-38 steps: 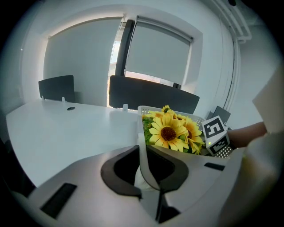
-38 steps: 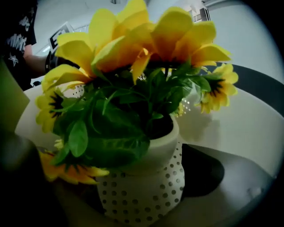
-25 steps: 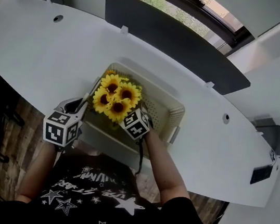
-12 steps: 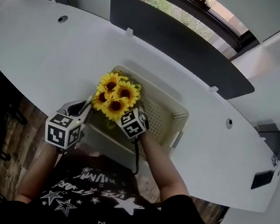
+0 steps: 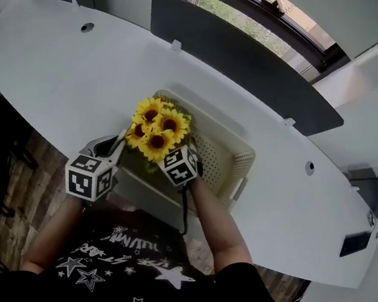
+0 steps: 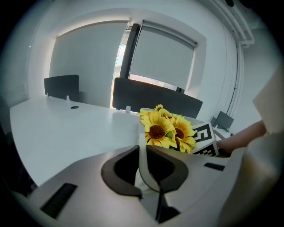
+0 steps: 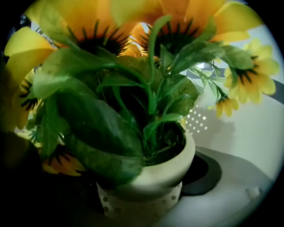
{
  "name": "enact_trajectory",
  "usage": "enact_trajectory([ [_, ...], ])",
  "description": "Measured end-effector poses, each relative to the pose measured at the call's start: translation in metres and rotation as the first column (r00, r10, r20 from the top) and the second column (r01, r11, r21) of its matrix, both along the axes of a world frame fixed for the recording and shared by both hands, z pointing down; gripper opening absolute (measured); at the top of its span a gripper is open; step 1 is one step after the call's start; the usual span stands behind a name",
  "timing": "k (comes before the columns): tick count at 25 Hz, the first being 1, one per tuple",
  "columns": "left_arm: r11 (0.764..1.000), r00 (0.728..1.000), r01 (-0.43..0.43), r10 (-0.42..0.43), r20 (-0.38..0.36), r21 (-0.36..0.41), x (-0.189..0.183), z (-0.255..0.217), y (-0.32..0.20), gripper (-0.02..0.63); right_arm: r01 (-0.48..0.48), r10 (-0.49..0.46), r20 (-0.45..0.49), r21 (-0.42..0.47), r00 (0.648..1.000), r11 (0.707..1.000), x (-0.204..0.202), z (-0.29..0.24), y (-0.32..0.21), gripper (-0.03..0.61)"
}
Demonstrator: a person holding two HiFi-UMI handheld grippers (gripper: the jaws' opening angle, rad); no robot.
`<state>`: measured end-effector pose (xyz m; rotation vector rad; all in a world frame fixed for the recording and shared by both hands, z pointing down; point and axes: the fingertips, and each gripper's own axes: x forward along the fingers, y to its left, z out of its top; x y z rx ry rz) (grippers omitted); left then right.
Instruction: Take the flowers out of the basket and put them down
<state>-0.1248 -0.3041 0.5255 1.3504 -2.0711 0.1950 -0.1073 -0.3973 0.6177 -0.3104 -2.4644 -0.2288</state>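
The lift-out is in hand: the white basket (image 5: 216, 157) is steadied by its rim, which is clamped in the narrowly set left gripper (image 6: 144, 148). The sunflowers (image 5: 155, 131), at the basket's left end, are held by their pot (image 7: 153, 177) in the right gripper (image 5: 168, 158). Next, a lift clear of the rim and a set-down on the table (image 5: 59, 69) are called for.

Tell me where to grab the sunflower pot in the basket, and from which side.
Grip the small cream round pot by its wall just under the lip, not by the yellow sunflowers or the leaves. Come in from the person's side of the white perforated plastic basket, where the right tool has the pot between its jaws. The leaves spread out above, leaving the wall bare.
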Motion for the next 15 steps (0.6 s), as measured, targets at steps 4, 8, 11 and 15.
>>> enact_trajectory([
  [4, 0.997, 0.997, 0.065, -0.067, 0.043, 0.042, -0.002, -0.001, 0.002, 0.048, -0.042, 0.043, 0.035, -0.027, 0.998, 0.999, -0.001, -0.017, -0.013, 0.528],
  [8, 0.997, 0.996, 0.064, -0.066, 0.051, 0.045, -0.002, -0.002, 0.002, 0.049, -0.048, 0.052, 0.059, -0.071, 0.997, 0.996, 0.006, -0.042, -0.016, 0.528],
  [11, 0.999, 0.997, 0.039, -0.041, 0.059, 0.037, -0.001, -0.001, -0.001, 0.049, -0.063, 0.069, 0.058, -0.113, 0.996, 0.992, 0.011, -0.052, -0.020, 0.528],
  [15, 1.000, 0.998, -0.014, 0.012, 0.054, 0.028, 0.003, 0.000, -0.005, 0.051, -0.089, 0.094, 0.039, -0.112, 0.995, 0.990, 0.017, -0.064, -0.021, 0.528],
])
